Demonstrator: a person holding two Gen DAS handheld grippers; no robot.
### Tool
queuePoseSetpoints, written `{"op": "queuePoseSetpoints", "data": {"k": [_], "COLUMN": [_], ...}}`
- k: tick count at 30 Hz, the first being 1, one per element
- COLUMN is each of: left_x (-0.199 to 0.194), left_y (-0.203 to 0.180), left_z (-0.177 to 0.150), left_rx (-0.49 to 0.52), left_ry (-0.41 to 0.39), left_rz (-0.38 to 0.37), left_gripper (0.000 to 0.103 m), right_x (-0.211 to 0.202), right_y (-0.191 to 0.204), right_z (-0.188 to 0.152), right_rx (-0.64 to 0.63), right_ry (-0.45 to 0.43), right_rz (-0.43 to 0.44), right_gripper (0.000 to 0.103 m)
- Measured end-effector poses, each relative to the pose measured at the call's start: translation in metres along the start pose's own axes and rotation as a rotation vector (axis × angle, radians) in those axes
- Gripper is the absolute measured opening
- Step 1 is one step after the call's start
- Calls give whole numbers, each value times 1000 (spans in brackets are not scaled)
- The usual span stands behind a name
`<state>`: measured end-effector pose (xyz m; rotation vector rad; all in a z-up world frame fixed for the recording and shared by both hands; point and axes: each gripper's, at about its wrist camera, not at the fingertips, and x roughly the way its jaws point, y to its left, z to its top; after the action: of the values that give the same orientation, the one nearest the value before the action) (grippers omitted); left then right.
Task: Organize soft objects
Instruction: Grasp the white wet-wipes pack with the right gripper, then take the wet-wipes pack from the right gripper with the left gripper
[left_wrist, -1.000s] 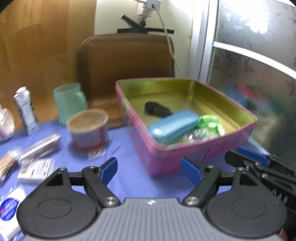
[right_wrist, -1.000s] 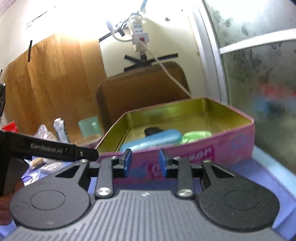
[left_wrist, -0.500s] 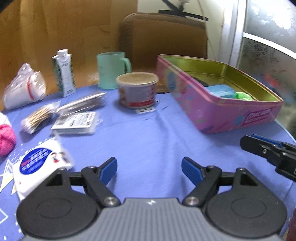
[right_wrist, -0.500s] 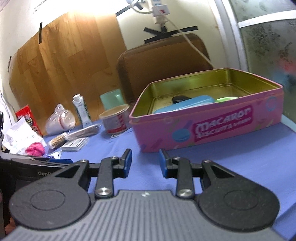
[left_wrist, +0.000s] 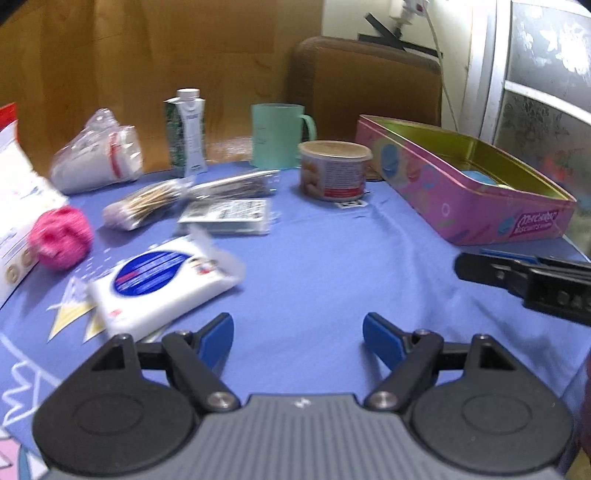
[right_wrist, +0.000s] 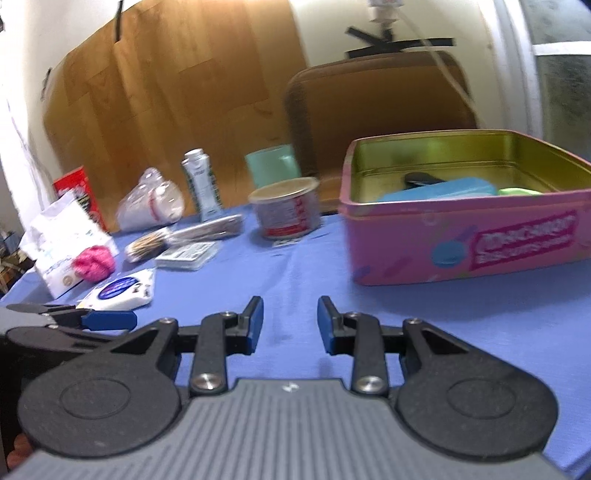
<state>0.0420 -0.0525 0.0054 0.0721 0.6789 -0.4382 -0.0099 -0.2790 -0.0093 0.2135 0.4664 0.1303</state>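
A pink biscuit tin (left_wrist: 480, 210) (right_wrist: 461, 243) stands open at the right of the blue tablecloth. Inside it lie a blue case (right_wrist: 439, 190), a green item (right_wrist: 517, 191) and a black item (right_wrist: 421, 179). A white wipes pack (left_wrist: 162, 284) (right_wrist: 118, 291) lies ahead and left of my left gripper (left_wrist: 297, 332), which is open and holds nothing. A pink fluffy ball (left_wrist: 61, 238) (right_wrist: 93, 263) sits further left. My right gripper (right_wrist: 290, 317) is open by a narrow gap with bare cloth between its fingers, short of the tin.
At the back stand a round can (left_wrist: 334, 170), a teal mug (left_wrist: 277, 134), a small carton (left_wrist: 186, 131) and bagged cups (left_wrist: 96, 162). A cotton swab bag (left_wrist: 144, 206) and flat packet (left_wrist: 225, 216) lie mid-table. A white bag (left_wrist: 14, 206) is far left, a brown chair (left_wrist: 369, 81) behind.
Both grippers have drawn back and swung left from the tin, which now sits to the right. The wipes pack and pink ball have come into view. Neither gripper has taken anything.
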Motion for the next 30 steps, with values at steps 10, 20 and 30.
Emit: {"op": "queuePoseSetpoints", "data": {"k": [10,20,30], "left_x": [-47,1,4], "left_y": [97,135,70], "left_z": [-7,15,20], "left_rx": [-276,-410,-292], "left_ry": [-91,-7,22], "left_rz": [-22,-37,-146], "left_gripper": [80,64,56], "right_x": [43,110,62], "right_y": [66,116,110], "right_z": [8,29,-3], "right_rx": [-191,-326,-466], "right_ry": [105,240,153], "right_rz": [237,372,317], "right_gripper": [40,67,36]}}
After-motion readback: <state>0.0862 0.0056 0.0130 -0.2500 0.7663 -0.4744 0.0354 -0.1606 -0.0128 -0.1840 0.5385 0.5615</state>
